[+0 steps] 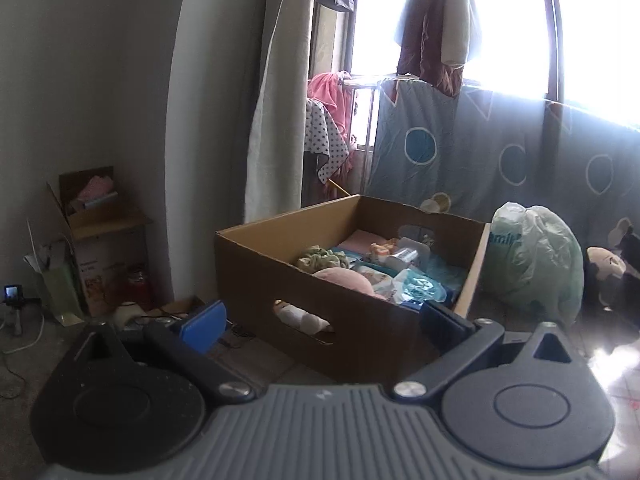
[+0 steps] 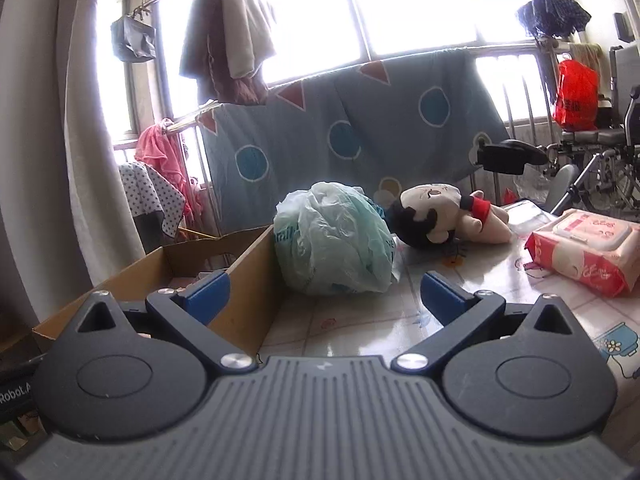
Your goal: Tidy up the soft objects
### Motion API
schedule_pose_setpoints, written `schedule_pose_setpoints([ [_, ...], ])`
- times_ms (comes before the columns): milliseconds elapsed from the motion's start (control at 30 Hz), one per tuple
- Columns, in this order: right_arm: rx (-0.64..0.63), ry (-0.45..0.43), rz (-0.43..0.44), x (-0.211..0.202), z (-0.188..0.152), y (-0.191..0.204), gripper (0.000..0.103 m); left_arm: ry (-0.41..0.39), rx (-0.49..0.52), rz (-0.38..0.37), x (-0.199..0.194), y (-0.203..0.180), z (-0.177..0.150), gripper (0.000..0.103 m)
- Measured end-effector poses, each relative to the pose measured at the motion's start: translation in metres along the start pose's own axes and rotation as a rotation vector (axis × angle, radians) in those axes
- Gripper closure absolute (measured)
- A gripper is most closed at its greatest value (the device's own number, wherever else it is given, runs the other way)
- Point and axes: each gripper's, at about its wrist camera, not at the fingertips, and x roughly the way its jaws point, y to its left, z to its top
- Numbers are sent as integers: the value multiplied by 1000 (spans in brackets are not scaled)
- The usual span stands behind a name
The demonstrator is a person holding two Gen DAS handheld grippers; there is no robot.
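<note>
- Right now we hold both tongs spread and empty: the left tongs face the box, the right tongs hover over the tabletop.
- Nearest the right tongs, the bag sits just beside the box wall, probably staged there for loading.
- Beyond it, the doll lies on its side, near the bag.
- Off to the right, the wipes pack lies flat, well apart from the box.
- Inside the box we see soft things already piled, so we judge the sorting partway done.
- Bare tabletop between tongs and bag gives us room; the box rim is the edge to clear.
</note>
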Motion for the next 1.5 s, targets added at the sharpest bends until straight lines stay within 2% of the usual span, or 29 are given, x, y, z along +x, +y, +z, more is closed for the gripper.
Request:
schedule_pose_setpoints([
  [67, 1, -17, 17, -1, 0, 1, 1, -5, 16, 3, -1, 1, -3, 0],
  [267, -22, 23, 27, 2, -6, 9, 1, -80, 28, -6, -9, 7, -3, 0],
  [400, -41, 19, 22, 1, -6, 11, 1, -42, 8, -35, -4, 11, 0, 0],
  [500, -39, 32, 41, 3, -7, 12, 1, -56, -9, -70, -9, 12, 1, 0],
  [667, -14, 43, 29, 4, -7, 4, 1, -64, 60, -111, -10, -1, -3, 0],
  [933, -58, 38, 28, 2, -8, 9, 1, -46, 68, -146, -7, -4, -4, 0],
  [1333, -92, 43, 33, 2, -10, 14, 1, -37, 63, -77, -6, -4, -4, 0],
  [1500, -97, 47, 36, 1, -10, 15, 1, -33, 65, -90, -5, -3, -4, 0],
])
